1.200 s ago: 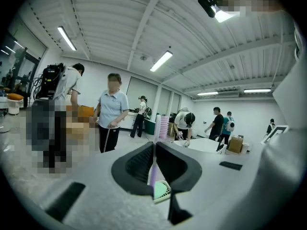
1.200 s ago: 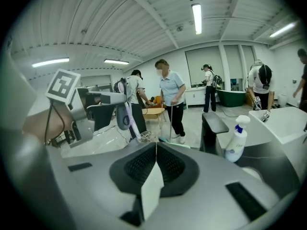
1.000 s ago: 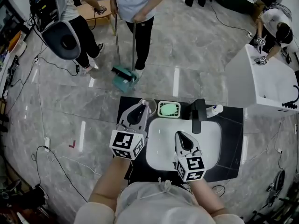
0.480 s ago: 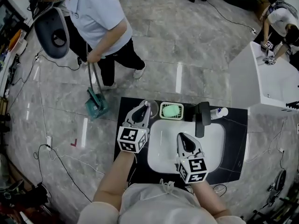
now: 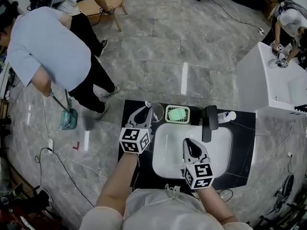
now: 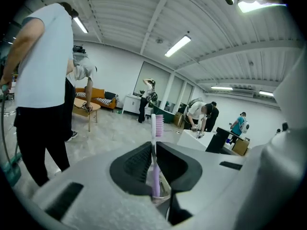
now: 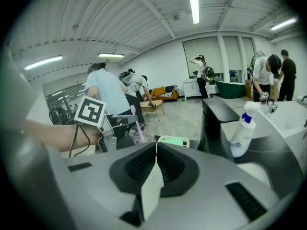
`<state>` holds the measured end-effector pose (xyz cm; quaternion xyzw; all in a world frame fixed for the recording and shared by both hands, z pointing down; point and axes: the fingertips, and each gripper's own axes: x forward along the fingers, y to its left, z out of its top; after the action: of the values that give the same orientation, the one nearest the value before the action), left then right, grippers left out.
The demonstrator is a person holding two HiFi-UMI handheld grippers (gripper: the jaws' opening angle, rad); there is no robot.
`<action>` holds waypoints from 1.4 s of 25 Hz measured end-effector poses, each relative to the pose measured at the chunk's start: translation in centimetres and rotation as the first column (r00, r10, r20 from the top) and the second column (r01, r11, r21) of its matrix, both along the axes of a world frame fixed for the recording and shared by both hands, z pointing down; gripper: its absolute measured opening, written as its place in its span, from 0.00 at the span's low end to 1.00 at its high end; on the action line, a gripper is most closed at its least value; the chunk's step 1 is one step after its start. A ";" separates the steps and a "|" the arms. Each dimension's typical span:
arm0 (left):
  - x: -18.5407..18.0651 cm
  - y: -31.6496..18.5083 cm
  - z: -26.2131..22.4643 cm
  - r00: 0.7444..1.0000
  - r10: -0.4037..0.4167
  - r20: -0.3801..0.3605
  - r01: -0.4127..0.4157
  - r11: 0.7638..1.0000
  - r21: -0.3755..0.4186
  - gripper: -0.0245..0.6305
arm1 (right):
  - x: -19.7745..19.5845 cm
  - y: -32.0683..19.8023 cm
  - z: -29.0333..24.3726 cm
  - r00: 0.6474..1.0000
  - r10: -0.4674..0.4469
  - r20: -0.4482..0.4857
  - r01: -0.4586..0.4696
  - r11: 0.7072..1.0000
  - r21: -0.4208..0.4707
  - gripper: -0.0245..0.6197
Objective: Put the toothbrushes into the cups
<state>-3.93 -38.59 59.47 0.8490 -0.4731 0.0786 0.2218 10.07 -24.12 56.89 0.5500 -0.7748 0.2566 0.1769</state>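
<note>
A lilac toothbrush [image 6: 154,166] stands upright with my left gripper [image 6: 154,147] shut on its handle, bristles on top. Its lower end is down in a clear cup [image 6: 162,191] at the back left corner of the black counter. In the head view that cup [image 5: 153,107] sits just past the left gripper [image 5: 145,112]. The right gripper view shows the brush [image 7: 137,124] rising out of the cup [image 7: 141,135]. My right gripper [image 5: 187,143] hovers over the white basin [image 5: 213,152], shut and holding nothing.
A green soap dish [image 5: 177,114], a black faucet [image 5: 209,122] and a white bottle [image 5: 225,115] line the back of the counter [image 5: 241,145]. A person [image 5: 48,56] sweeps the floor at the left. Other people work at a white tub [image 5: 273,87] at the right.
My left gripper has come down with the toothbrush, close over the cup. The sweeping person has walked from behind the counter to the left. My right gripper has stayed put.
</note>
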 end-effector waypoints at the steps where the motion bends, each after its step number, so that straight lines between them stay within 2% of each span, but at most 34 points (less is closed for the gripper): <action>1: -0.2 -0.1 0.2 1.000 -0.003 -0.001 0.003 1.000 -0.007 0.09 | -0.1 0.0 0.0 1.000 -0.002 -0.001 0.002 1.000 -0.001 0.08; 4: -0.7 0.0 0.8 1.000 -0.015 -0.003 0.015 0.999 -0.031 0.10 | -0.3 -0.2 -0.1 1.000 -0.006 -0.003 0.006 1.000 0.001 0.08; 7: -0.8 0.4 1.3 1.000 -0.021 -0.004 0.020 0.999 -0.051 0.23 | -0.2 -0.2 -0.1 1.000 -0.006 -0.003 0.006 1.000 0.003 0.08; 12: -1.0 0.9 1.6 1.000 -0.025 -0.005 0.024 0.998 -0.063 0.26 | -0.2 0.0 0.2 1.000 -0.002 0.001 0.002 1.000 -0.002 0.08; 19: -1.5 1.9 -0.5 0.999 -0.045 -0.013 0.045 0.999 -0.027 0.25 | -0.5 0.5 -0.7 1.000 -0.004 -0.001 0.004 1.000 0.021 0.08; 29: -0.8 5.6 -7.1 0.998 -0.032 -0.058 0.036 0.997 0.066 0.24 | -0.5 1.2 -2.9 1.000 0.002 0.008 -0.002 0.996 0.085 0.08; 35: -0.5 9.1 -10.9 0.999 -0.014 -0.051 0.020 0.992 0.122 0.12 | -0.5 2.4 -4.4 1.000 -0.001 0.017 -0.001 0.992 0.126 0.08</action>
<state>-4.40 -29.50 48.61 0.8587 -0.4785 0.0261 0.1816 9.57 -21.73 52.49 0.5579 -0.7909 0.2121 0.1352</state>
